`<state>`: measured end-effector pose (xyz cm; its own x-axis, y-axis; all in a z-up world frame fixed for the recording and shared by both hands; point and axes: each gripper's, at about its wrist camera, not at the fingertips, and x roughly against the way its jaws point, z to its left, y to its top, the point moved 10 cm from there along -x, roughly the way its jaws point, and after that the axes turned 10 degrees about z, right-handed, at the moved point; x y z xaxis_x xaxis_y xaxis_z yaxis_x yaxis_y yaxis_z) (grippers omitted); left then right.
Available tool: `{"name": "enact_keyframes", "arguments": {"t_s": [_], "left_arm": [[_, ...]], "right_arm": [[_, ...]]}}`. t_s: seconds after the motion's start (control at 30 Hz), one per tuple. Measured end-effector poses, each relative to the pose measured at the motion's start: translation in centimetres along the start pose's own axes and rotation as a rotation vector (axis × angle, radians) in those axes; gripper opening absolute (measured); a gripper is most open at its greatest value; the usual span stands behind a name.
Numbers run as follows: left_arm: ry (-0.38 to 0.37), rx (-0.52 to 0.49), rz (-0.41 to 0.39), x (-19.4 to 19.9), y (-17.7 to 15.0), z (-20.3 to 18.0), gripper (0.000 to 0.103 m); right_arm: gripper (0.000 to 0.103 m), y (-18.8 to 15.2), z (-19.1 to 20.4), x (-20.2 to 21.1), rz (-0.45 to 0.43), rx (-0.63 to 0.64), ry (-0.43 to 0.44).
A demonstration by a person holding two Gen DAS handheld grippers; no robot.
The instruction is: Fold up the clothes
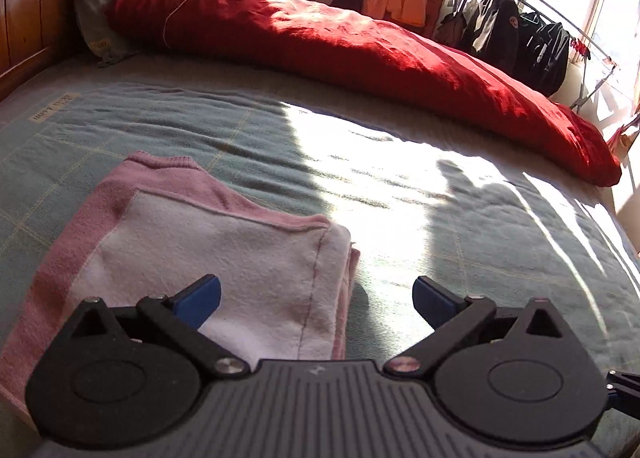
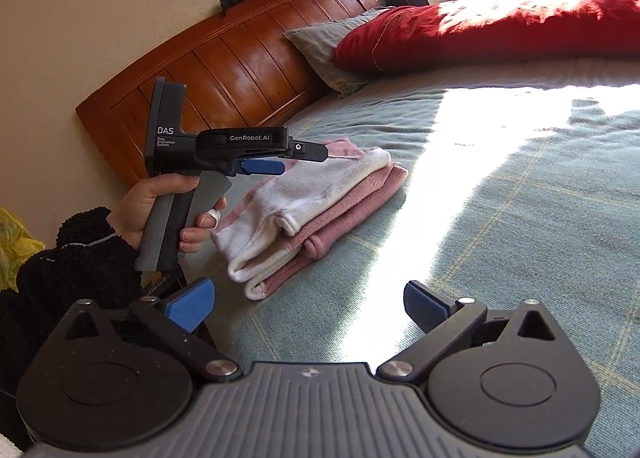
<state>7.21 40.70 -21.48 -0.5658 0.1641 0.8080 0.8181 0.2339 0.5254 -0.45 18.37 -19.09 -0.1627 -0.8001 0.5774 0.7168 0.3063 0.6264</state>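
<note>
Both grippers, left gripper (image 1: 316, 294) and right gripper (image 2: 310, 304), stand apart and empty; snagging the folded garment (image 2: 316, 193) near the bed (image 2: 520, 217) edge undoes its fold.

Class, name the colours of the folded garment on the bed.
Pink and white folded garment, clearest in the right wrist view.

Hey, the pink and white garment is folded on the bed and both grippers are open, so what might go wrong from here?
1. The left gripper hangs low over the folded garment; a careless move away might snag the top layer and undo the fold.
2. Its folded layers look loosely stacked and uneven at the edges, so lifting them from one side may spill them.
3. The right gripper is open over bare bedspread, too far aside to steady anything quickly.
</note>
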Motion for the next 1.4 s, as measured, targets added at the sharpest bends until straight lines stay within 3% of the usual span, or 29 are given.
{"name": "enact_keyframes", "arguments": {"t_s": [0.13, 0.27, 0.47, 0.6, 0.8, 1.1, 1.3, 1.4], "left_arm": [[-0.025, 0.092, 0.069, -1.7, -3.1, -0.1, 0.102], [-0.018, 0.182, 0.079, -1.7, -3.8, 0.4, 0.101], [-0.017, 0.117, -0.019, 2.0, -2.5, -2.0, 0.102], [0.093, 0.106, 0.055, -0.1, -3.4, -1.6, 0.102], [0.17, 0.112, 0.084, -1.5, -4.7, -0.7, 0.102], [0.401, -0.151, -0.156, 8.6, -5.2, -5.3, 0.102], [0.379, -0.207, -0.247, 13.0, -8.3, -9.0, 0.102], [0.44, -0.235, -0.26, 14.3, -10.1, -10.0, 0.102]], "right_arm": [[0.103, -1.9, 0.9, 1.3, 0.01, -0.017, -0.014], [0.103, -3.1, 1.5, 2.4, 0.019, -0.023, -0.04], [0.103, -4.3, 1.8, 3.7, 0.03, -0.036, -0.099], [0.103, -5.1, 2.0, 4.1, 0.043, -0.041, -0.128], [0.103, -5.8, 2.3, 4.8, 0.053, -0.017, -0.161], [0.103, -5.8, 3.7, 5.6, 0.041, 0.024, -0.194], [0.103, -6.2, 5.8, 6.5, 0.031, 0.128, -0.288], [0.103, -6.3, 6.8, 7.3, 0.013, 0.169, -0.319]]}}
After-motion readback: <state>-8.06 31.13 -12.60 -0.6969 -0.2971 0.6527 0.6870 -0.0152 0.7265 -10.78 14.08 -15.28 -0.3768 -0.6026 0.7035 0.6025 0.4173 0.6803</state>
